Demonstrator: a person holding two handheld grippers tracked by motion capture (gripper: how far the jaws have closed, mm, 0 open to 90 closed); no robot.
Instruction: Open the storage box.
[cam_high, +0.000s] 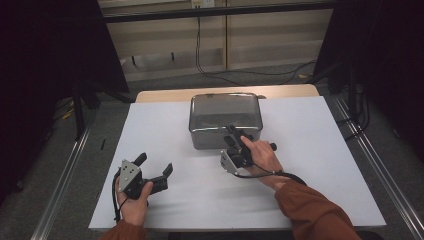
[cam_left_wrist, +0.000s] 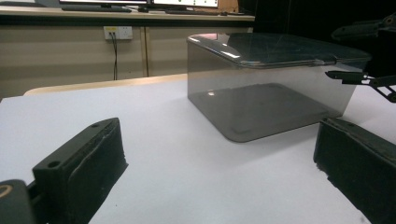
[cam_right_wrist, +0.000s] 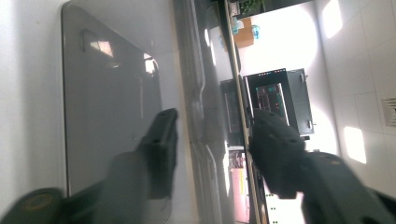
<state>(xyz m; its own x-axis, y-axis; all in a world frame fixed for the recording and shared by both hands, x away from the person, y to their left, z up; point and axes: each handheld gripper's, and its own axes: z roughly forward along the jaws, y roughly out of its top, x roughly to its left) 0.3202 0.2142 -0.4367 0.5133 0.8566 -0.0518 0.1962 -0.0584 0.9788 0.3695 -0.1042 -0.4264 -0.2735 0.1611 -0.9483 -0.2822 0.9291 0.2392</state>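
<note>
Nearest me, the left gripper (cam_high: 154, 171) rests on the white table (cam_high: 310, 150) with its jaws wide apart and nothing between them, well short of the smoky clear box (cam_high: 225, 120) at the middle of the far edge. At the box's near rim, my right gripper (cam_high: 233, 134) is turned on its side, jaws apart, one over the lid (cam_left_wrist: 280, 49) and one below its lip, not yet clamped. I judge I'm at the lid-opening step; next I must close on that edge and lift evenly, perhaps steadying the box.
</note>
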